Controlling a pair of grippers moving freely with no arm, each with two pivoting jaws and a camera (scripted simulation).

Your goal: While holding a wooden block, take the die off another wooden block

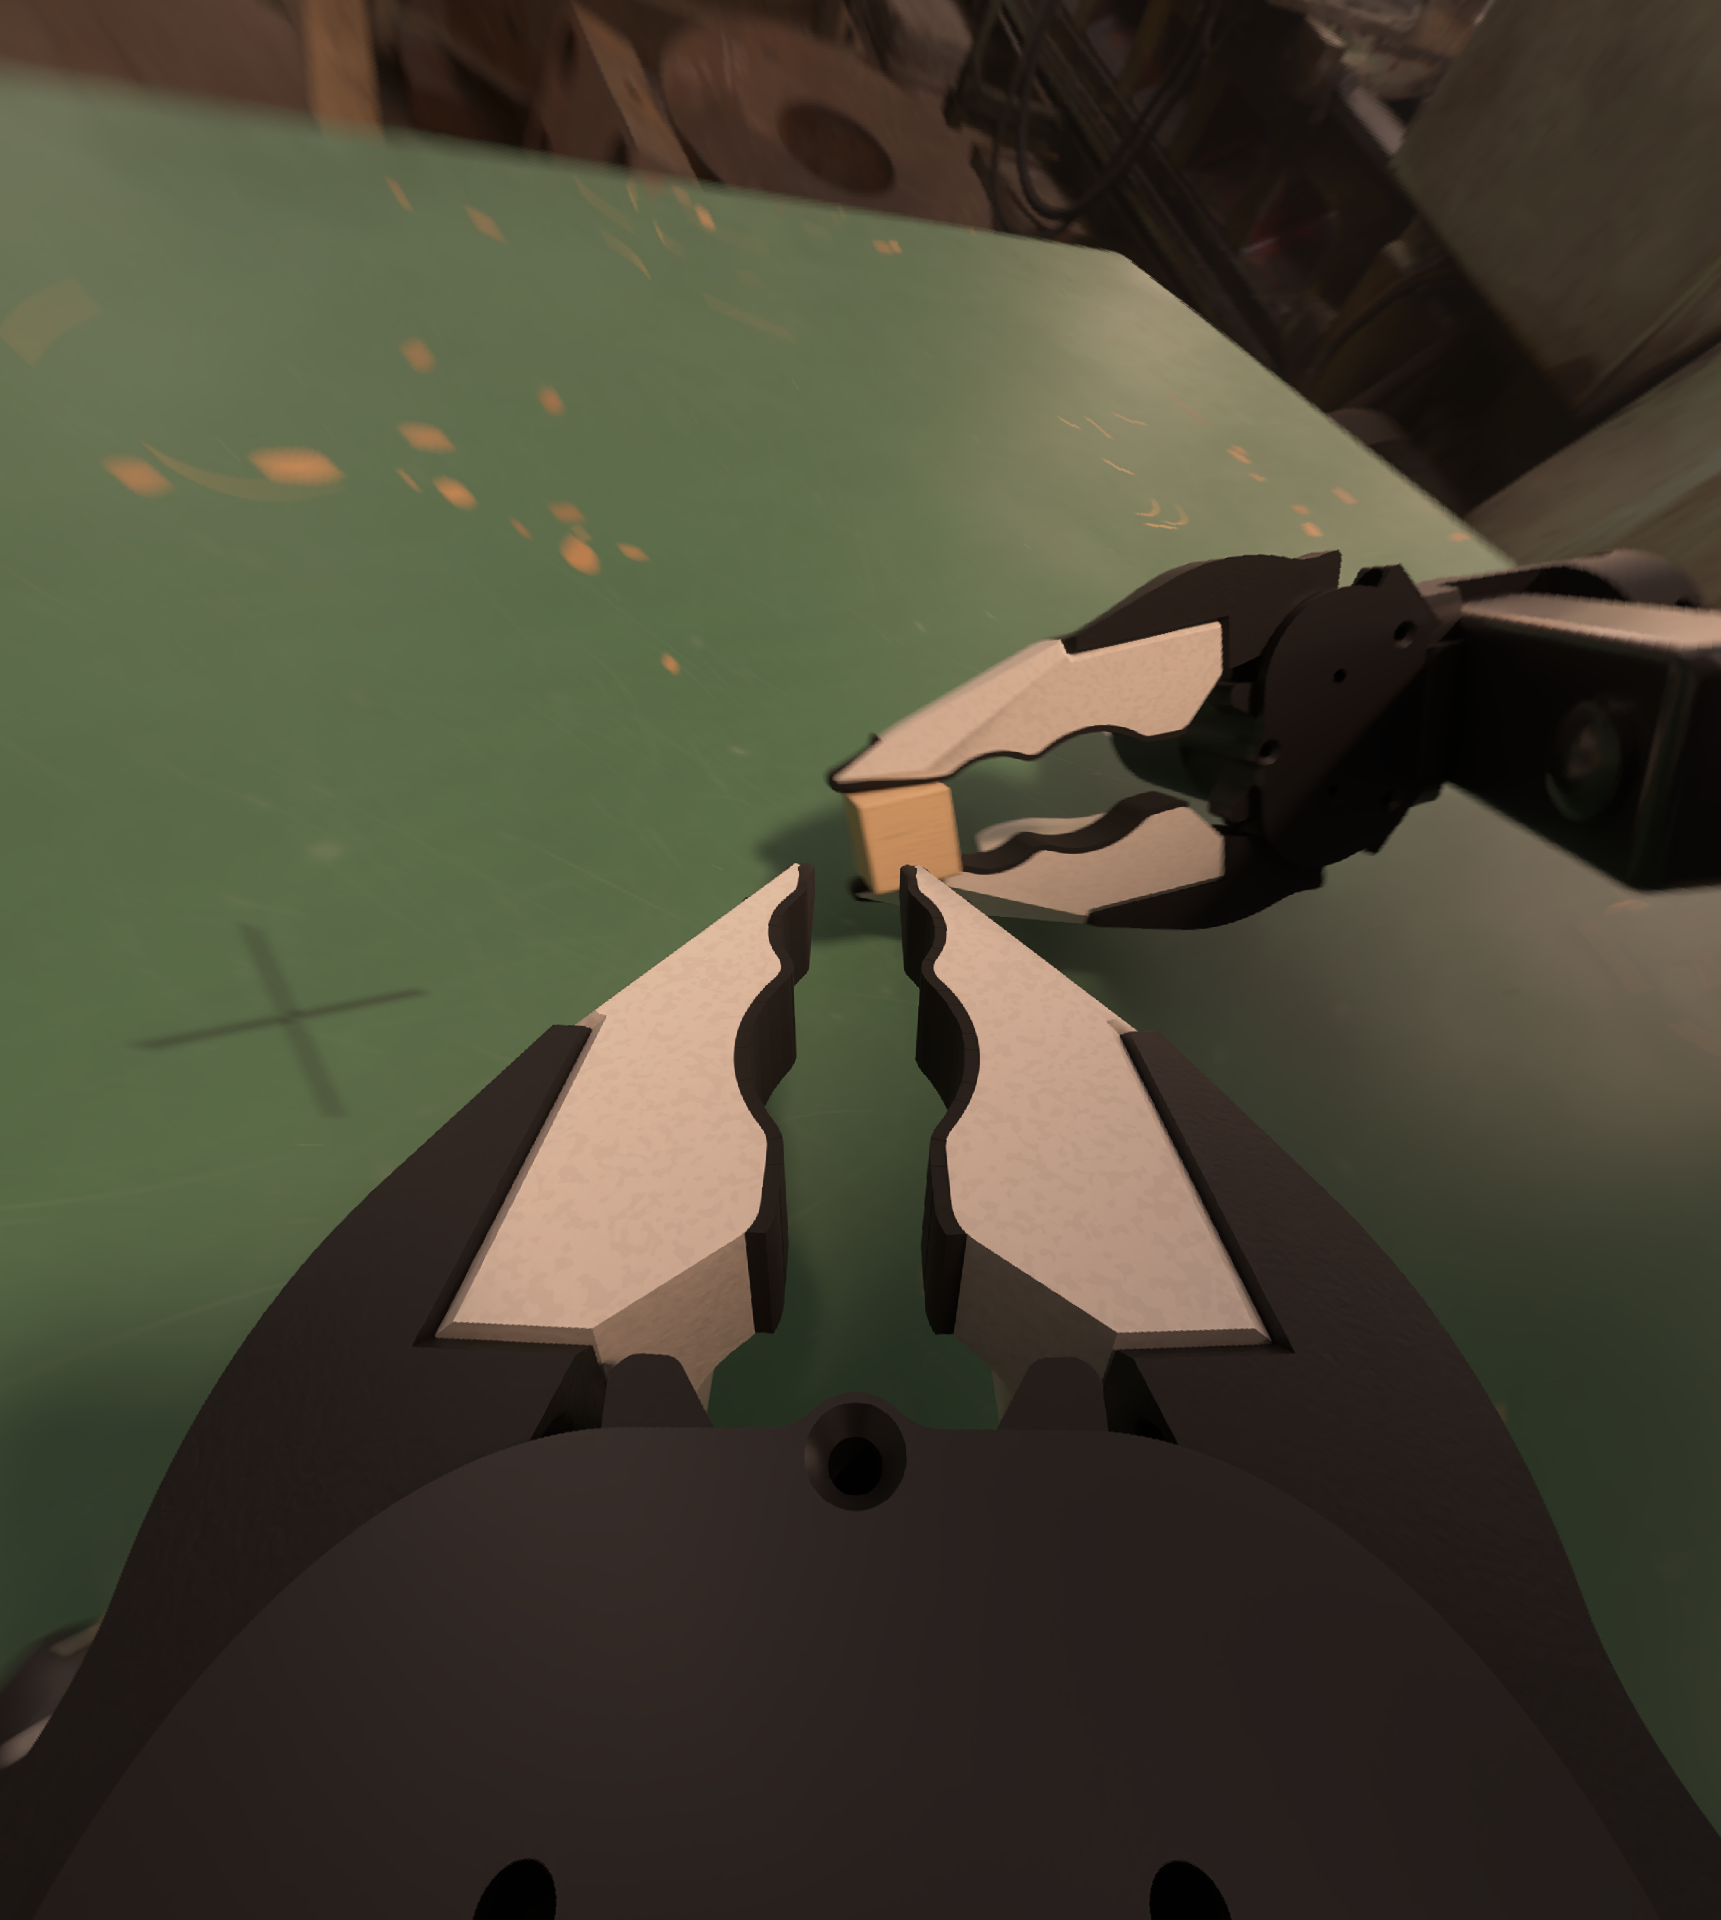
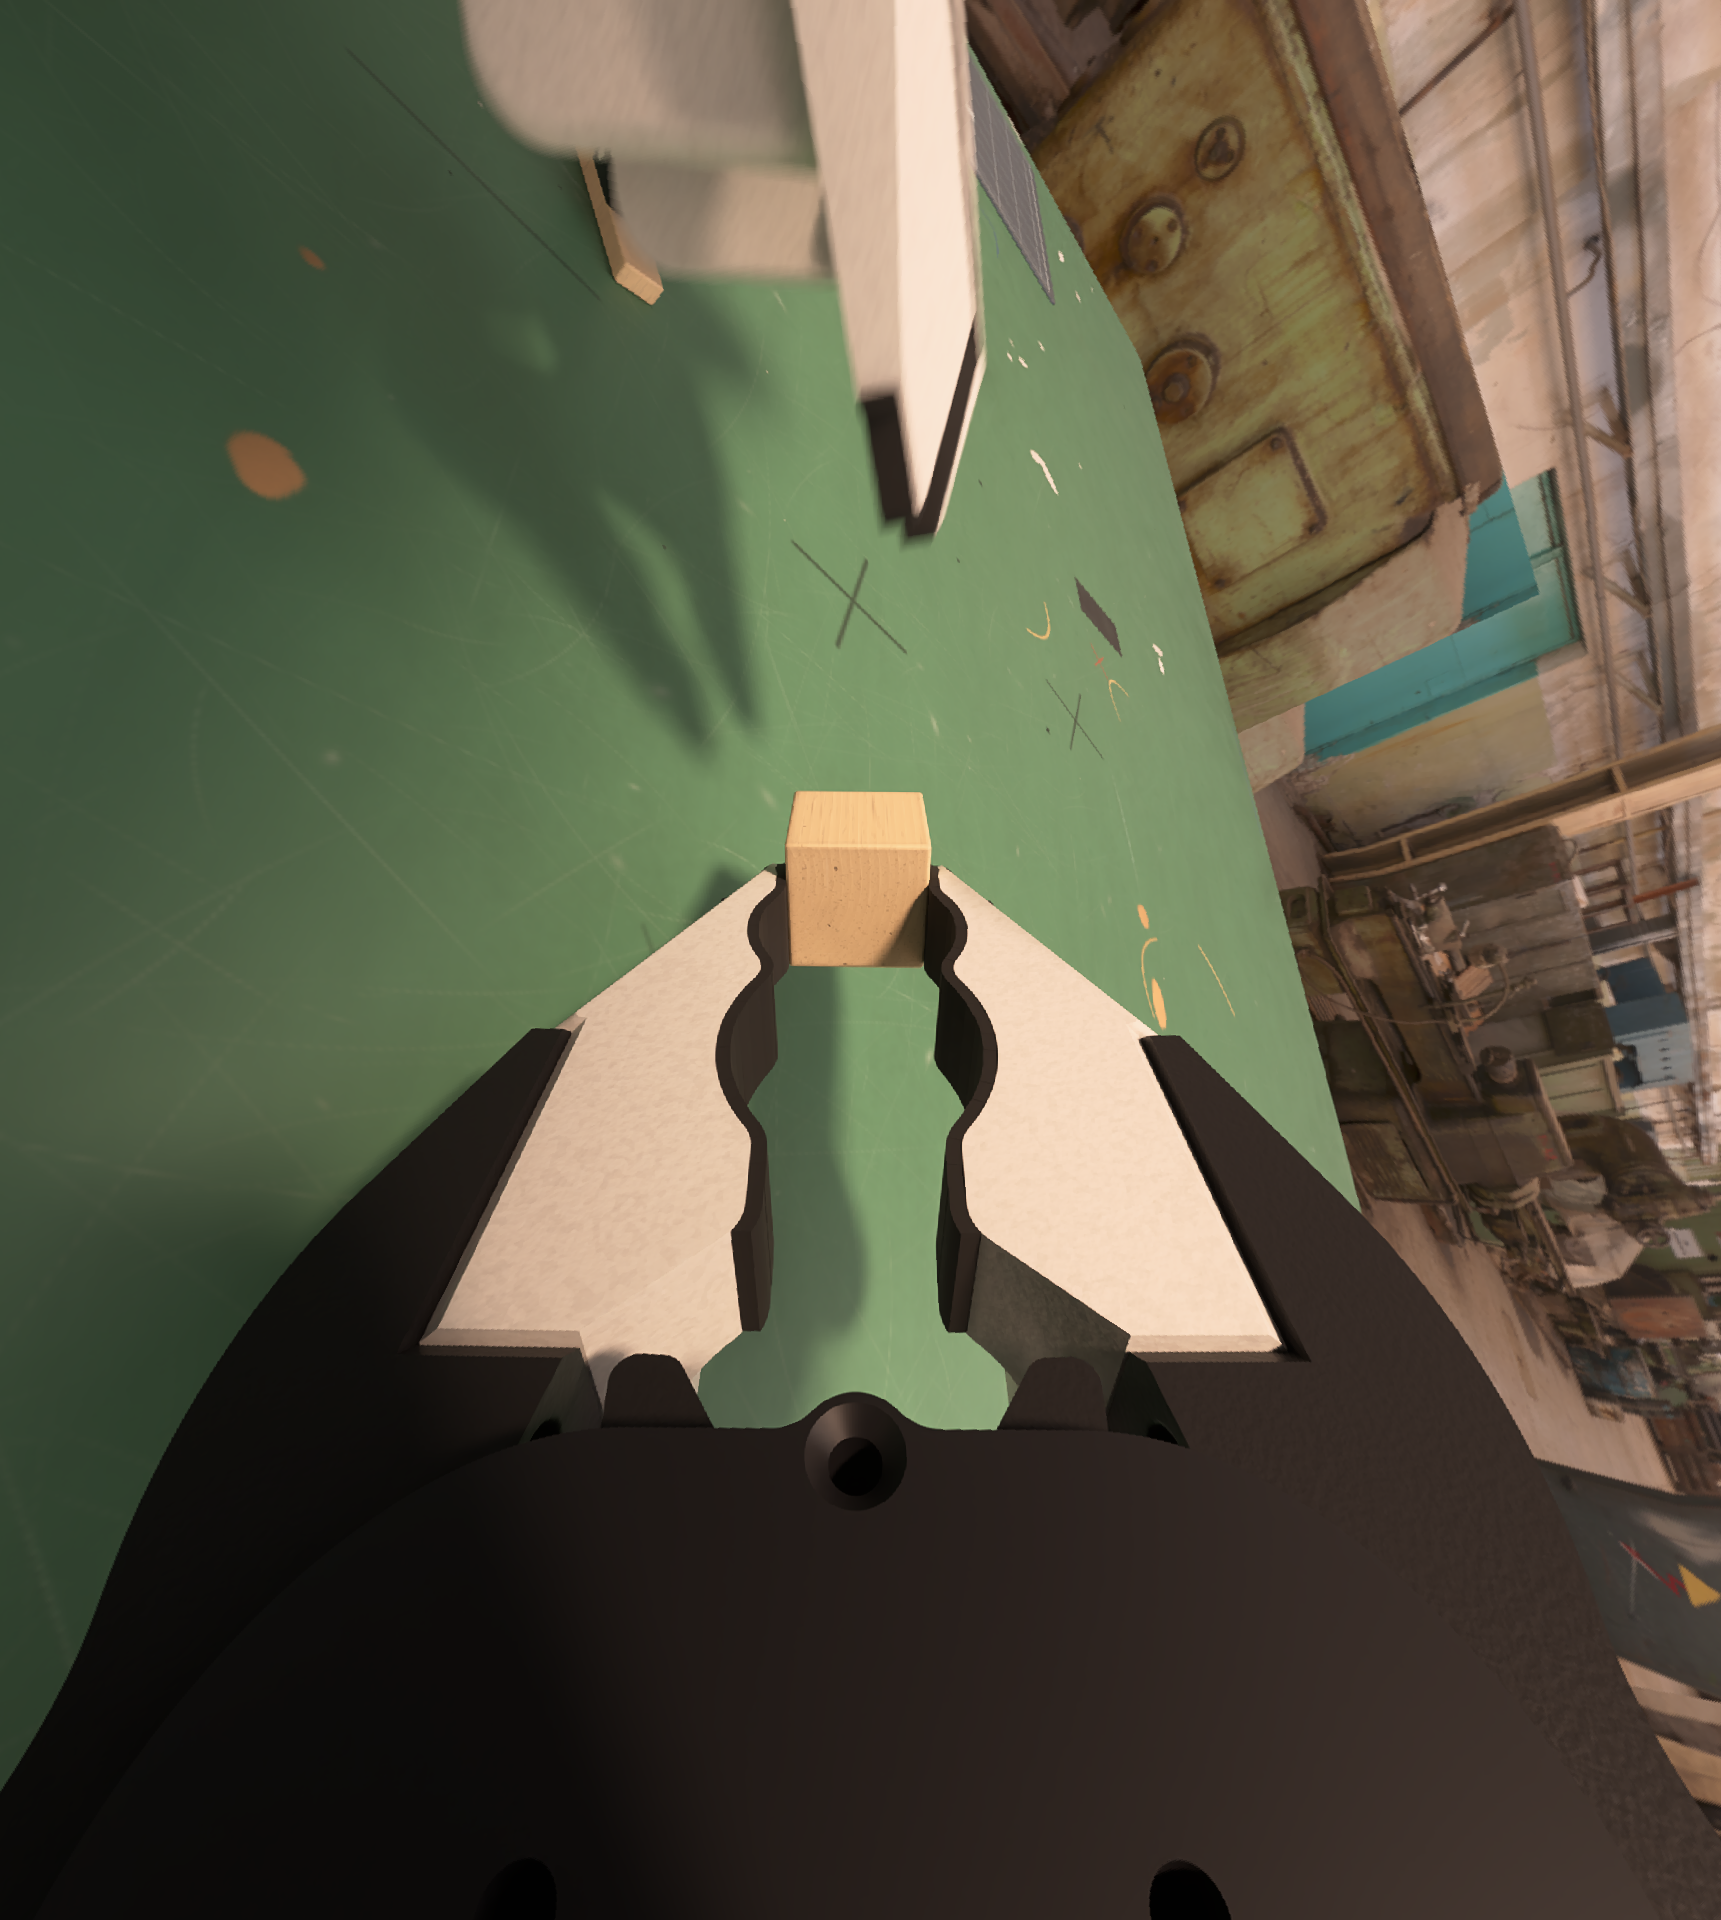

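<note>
Starting at the left of the green table (image 1: 212,727), there's only scuffed paint, orange chips and a faint cross mark (image 1: 284,1013) — no die, no second block anywhere in sight. Moving in, the left gripper (image 1: 856,883) hangs over the bare surface with its jaws a narrow gap apart and nothing between them, so that claw is released and empty, its tips pointing at the small wooden block (image 1: 906,833) just ahead. And on the right, there it is: the right gripper (image 1: 861,831), turned on its side, clenched on that block, one finger above and one below, lifted clear enough to throw a shadow on the table. Its own camera confirms it, the right gripper's tips pinching the pale cube on both flanks. So by my reckoning the holding part is done; the die and the block it sits on are out of both views, and I'd say finding and lifting that die is all yet to come.
</note>
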